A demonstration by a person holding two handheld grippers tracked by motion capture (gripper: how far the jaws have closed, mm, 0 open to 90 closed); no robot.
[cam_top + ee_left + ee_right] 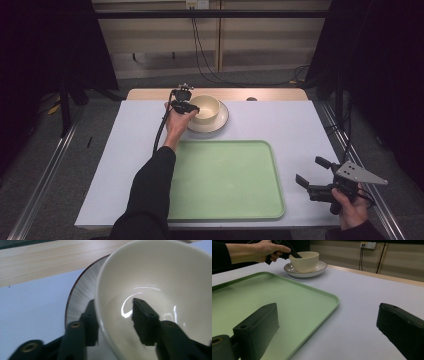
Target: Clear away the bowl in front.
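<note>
A cream bowl stands on a white, dark-rimmed plate at the far middle of the table. My left gripper straddles the bowl's near-left rim, with one jaw outside the wall and one inside the bowl. A gap shows between the inner jaw and the wall, so the gripper is open. My right gripper rests low at the front right, wide open, with nothing between its jaws.
A large light-green tray lies at the front middle of the white table top. A bare wooden strip runs along the far edge. Cables hang down the back wall.
</note>
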